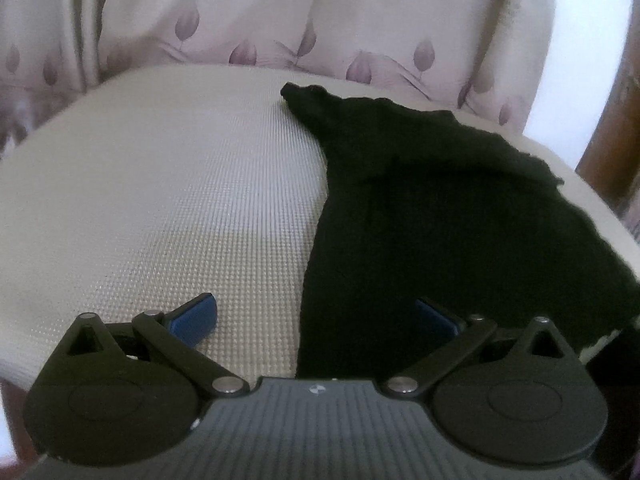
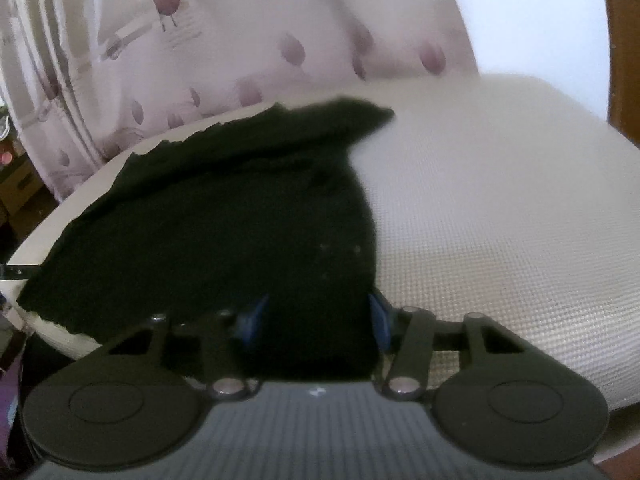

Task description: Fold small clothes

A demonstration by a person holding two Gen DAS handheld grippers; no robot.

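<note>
The black garment [image 1: 420,216] lies flat on the cream textured bench [image 1: 160,200]. The left gripper [image 1: 316,316] holds its 2 fingers wide apart, with the garment's near edge between them, ungripped. The right gripper [image 2: 316,320] holds its fingers at medium spread, straddling the garment's near corner without pressing it.

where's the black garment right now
The black garment lies spread on the pale textured table, on the right side in the left wrist view and the left in the right wrist view, its far edge near the flowered curtain.
</note>
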